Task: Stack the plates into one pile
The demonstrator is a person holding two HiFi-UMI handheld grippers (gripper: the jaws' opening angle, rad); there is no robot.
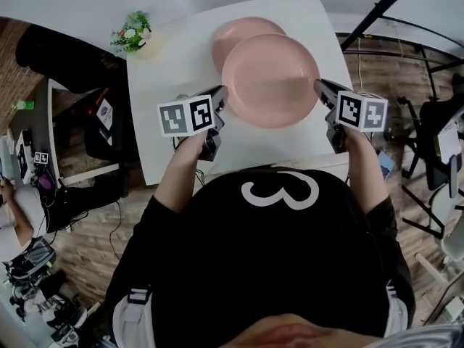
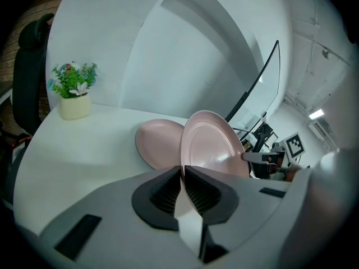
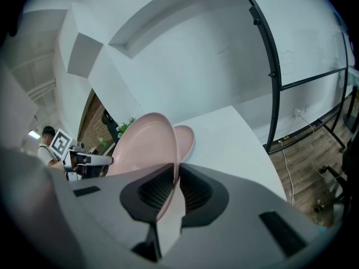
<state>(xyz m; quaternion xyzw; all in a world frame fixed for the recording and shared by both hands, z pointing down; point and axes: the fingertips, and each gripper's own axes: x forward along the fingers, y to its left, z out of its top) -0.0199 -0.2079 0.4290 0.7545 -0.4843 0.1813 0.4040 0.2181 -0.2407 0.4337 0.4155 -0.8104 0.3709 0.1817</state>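
- Nearest the head camera, a person (image 1: 279,252) in a black shirt fills the 6 o'clock half of the head view. Both forearms reach toward 12 o'clock.
- The left gripper (image 1: 220,94) points toward 1 o'clock, with its marker cube (image 1: 186,116) just behind the jaws. The jaws stand narrow, clamped on the rim of the near plate (image 1: 270,78) at the plate's 9 o'clock.
- In the left gripper view that rim runs as a thin edge into the slit between the ribbed pads (image 2: 168,192). The plate's pink face rises from them toward 1 o'clock.
- The right gripper (image 1: 321,87) points toward 11 o'clock. Its jaws are likewise almost together, pinching the same plate's rim at 3 o'clock.
- In the right gripper view the plate sits edge-on between the pads and spreads away toward 11 o'clock. The left gripper shows beyond its far rim at 9 o'clock.
- The near plate is held between the two grippers over the white table (image 1: 174,71), and looks roughly level in the head view.
- The far plate (image 1: 235,31), also pink, lies flat on the table at 11 o'clock from the near plate. In the head view the near plate covers its 5 o'clock part. Whether the two touch cannot be told.
- A plant (image 1: 134,35) in a pale pot stands at the table's far-left corner. It is at 10 o'clock from the plates and well apart from both.
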